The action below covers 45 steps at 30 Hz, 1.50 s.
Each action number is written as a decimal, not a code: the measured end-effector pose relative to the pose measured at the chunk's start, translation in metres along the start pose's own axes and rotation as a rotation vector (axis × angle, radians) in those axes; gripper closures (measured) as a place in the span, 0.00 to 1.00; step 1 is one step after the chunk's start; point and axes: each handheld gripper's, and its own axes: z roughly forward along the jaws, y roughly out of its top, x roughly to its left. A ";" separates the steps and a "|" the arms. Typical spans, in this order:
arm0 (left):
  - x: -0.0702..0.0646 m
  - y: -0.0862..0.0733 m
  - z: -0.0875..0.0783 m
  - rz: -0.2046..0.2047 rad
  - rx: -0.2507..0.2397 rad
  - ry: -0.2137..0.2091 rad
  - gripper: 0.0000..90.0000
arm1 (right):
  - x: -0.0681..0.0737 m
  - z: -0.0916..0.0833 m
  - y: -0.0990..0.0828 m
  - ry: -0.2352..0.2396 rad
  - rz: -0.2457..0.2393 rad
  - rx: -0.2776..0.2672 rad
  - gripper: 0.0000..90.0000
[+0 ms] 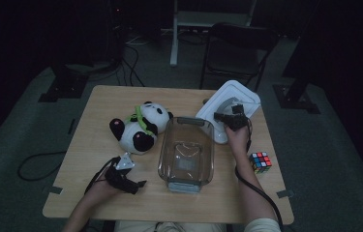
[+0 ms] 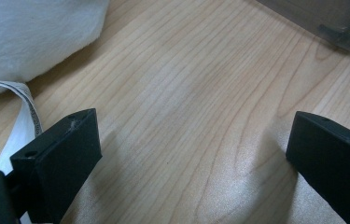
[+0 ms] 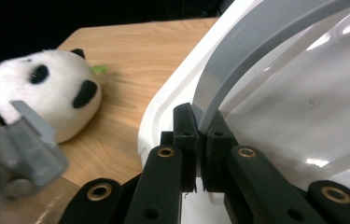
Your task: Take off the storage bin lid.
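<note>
A white lid (image 1: pixel 227 99) with a curved grey handle (image 3: pixel 256 42) lies tilted at the table's back right, beside a clear container (image 1: pixel 187 154). My right gripper (image 1: pixel 223 117) is shut on the lower end of that grey handle; in the right gripper view the pads (image 3: pixel 199 140) pinch the handle with the white lid (image 3: pixel 312 102) just behind. My left gripper (image 1: pixel 138 185) rests low at the front left, its jaws open over bare wood (image 2: pixel 193 154) with nothing between them.
A plush panda (image 1: pixel 138 128) lies left of the container, its white fur (image 2: pixel 32 32) and cloth tag (image 2: pixel 23 121) close to my left gripper. A colour cube (image 1: pixel 260 162) sits near the right edge. A chair (image 1: pixel 237 46) stands beyond the table.
</note>
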 end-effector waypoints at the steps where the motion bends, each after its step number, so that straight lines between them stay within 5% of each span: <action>1: 0.000 0.000 0.000 0.000 0.000 0.000 0.04 | -0.002 0.002 -0.002 0.005 0.012 0.001 0.96; 11: 0.000 0.000 0.000 -0.003 -0.001 -0.001 0.04 | -0.020 0.017 -0.014 0.035 0.086 0.026 0.95; 24: 0.000 0.000 0.000 -0.003 -0.001 -0.001 0.04 | -0.041 0.028 -0.025 -0.006 0.166 0.067 0.83; 35: 0.000 0.000 0.000 -0.002 0.000 -0.001 0.04 | -0.026 0.015 -0.011 -0.160 0.087 0.099 0.59; 45: 0.000 0.000 0.000 0.000 0.000 0.000 0.04 | -0.011 -0.003 -0.005 -0.211 0.038 0.062 0.29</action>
